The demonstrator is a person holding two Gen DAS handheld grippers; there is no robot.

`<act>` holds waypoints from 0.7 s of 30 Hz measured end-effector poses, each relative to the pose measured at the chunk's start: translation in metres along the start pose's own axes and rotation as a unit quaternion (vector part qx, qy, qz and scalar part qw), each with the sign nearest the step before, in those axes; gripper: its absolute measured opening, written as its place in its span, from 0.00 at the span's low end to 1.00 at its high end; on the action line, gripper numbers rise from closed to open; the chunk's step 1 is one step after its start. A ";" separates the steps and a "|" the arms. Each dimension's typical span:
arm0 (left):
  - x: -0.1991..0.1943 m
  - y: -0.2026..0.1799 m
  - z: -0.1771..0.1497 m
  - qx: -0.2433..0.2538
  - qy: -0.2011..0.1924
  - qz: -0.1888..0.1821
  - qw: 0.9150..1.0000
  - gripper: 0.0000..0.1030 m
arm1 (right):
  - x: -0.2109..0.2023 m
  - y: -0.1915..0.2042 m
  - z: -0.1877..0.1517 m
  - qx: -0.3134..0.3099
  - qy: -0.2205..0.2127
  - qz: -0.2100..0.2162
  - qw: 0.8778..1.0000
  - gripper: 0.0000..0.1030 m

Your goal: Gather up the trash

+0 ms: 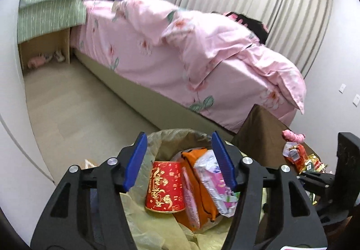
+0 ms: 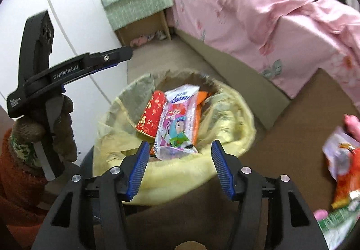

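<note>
A bin lined with a yellow bag (image 2: 202, 171) stands on the floor beside a brown table. Inside lie a red paper cup (image 1: 165, 187), an orange wrapper (image 1: 193, 157) and a cartoon-printed white-and-pink wrapper (image 2: 177, 124). My left gripper (image 1: 178, 136) hangs open above the bin mouth with nothing between its blue pads. My right gripper (image 2: 181, 144) is open and empty too, over the bin's near rim. The left gripper's side shows in the right wrist view, held by a gloved hand (image 2: 33, 128). More snack wrappers (image 2: 344, 171) lie on the table to the right.
A bed with a pink floral quilt (image 1: 202, 47) runs behind the bin. A bedside cabinet under a green cloth (image 2: 139, 7) stands at its head, next to a white wardrobe (image 2: 74, 14). The brown table (image 2: 303, 119) also carries a green packet (image 2: 337, 225) and a pink object (image 1: 292, 135).
</note>
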State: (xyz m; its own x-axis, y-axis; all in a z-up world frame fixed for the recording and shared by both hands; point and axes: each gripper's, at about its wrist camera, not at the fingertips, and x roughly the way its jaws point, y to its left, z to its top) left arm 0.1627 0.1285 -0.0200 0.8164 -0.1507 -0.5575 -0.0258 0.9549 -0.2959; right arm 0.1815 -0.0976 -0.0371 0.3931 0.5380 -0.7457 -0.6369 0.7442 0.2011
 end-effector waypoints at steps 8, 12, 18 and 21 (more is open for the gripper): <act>-0.016 -0.050 -0.008 0.035 0.006 -0.043 0.998 0.60 | -0.081 -0.028 -0.045 0.049 -0.077 -0.075 0.993 0.57; -0.011 -0.095 -0.026 0.076 0.033 -0.087 0.993 0.60 | -0.120 -0.053 -0.081 0.095 -0.100 -0.122 0.983 0.60; -0.001 -0.160 -0.057 0.131 0.080 -0.156 0.976 0.60 | -0.173 -0.092 -0.140 0.156 -0.139 -0.189 0.960 0.68; 0.003 -0.184 -0.069 0.156 0.088 -0.174 0.968 0.60 | -0.188 -0.109 -0.163 0.188 -0.137 -0.192 0.953 0.68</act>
State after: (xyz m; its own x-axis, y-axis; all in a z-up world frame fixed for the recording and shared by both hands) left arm 0.1301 -0.0647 -0.0204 0.6328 -0.4916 -0.5982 0.4304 0.8656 -0.2561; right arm 0.0689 -0.3446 -0.0224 0.7413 0.2418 -0.6261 -0.1481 0.9688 0.1988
